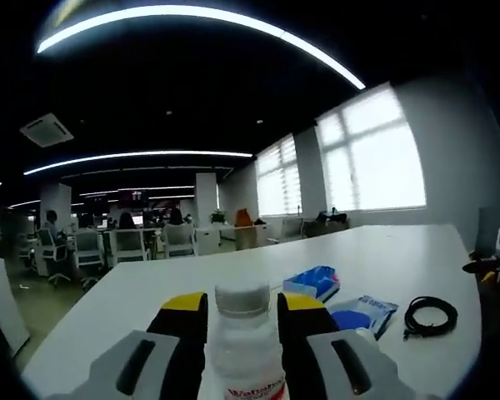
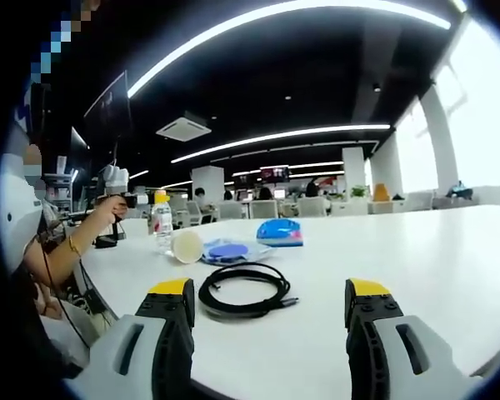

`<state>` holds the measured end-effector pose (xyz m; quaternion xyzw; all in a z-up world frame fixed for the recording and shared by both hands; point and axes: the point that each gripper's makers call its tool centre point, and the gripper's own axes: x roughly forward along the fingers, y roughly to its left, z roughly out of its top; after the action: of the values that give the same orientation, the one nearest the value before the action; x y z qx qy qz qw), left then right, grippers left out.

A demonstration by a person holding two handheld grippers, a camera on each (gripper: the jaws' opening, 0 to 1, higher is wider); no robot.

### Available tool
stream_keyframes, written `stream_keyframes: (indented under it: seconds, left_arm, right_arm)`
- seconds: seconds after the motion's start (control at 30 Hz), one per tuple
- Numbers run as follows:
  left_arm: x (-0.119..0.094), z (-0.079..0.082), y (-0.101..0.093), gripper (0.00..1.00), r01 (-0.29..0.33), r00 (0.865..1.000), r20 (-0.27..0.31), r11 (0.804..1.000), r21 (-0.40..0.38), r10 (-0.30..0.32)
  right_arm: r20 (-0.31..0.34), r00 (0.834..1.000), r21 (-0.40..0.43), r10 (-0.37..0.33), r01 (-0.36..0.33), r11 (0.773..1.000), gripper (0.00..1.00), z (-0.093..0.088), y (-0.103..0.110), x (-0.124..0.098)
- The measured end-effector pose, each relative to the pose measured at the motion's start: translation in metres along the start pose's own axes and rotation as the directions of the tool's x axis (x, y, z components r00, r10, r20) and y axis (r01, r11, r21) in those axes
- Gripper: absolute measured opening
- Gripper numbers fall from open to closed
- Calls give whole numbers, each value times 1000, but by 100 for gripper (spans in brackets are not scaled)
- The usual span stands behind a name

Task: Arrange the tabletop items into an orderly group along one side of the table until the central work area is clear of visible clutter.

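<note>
Two tongs differed: the left tongs [image 1: 242,327] clenched the clear plastic bottle [image 1: 246,350] just below its cap, a light, slippery, crushable body held above the tabletop [image 1: 400,254], while the right tongs [image 2: 271,310] stood released over the limp black cable coil [image 2: 242,289].

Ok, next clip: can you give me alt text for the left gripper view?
The left gripper holds a clear bottle with a grey cap between its yellow-tipped fingers over a white table. Beyond lie two blue packets and a coiled black cable, with an open-plan office behind.
</note>
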<state>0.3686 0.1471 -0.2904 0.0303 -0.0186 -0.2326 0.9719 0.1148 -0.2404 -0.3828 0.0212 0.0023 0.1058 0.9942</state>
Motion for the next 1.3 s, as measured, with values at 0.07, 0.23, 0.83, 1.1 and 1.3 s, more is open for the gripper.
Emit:
stream_keyframes:
  seconds: [0.07, 0.23, 0.83, 1.1, 1.3]
  left_arm:
    - [2, -2, -1, 32, 4, 1000, -7, 1000, -4, -4]
    - [4, -6, -3, 32, 6, 1000, -19, 1000, -13, -7]
    - [11, 2, -6, 26, 3, 1000, 18, 1000, -1, -3]
    - [11, 6, -7, 24, 2, 999, 47, 1000, -16, -2]
    - [12, 8, -9, 23, 11, 999, 41, 1000, -1, -10]
  right_arm:
    - [-1, 1000, 1, -4, 4, 1000, 71, 0, -1, -1]
    - [0, 1000, 3, -15, 15, 1000, 71, 0, -4, -2]
    - [-9, 1000, 11, -22, 22, 1000, 71, -4, -7, 0]
    - [-5, 1000, 7, -12, 12, 1000, 70, -2, -4, 3]
    - [0, 1000, 7, -13, 13, 1000, 70, -1, -5, 4]
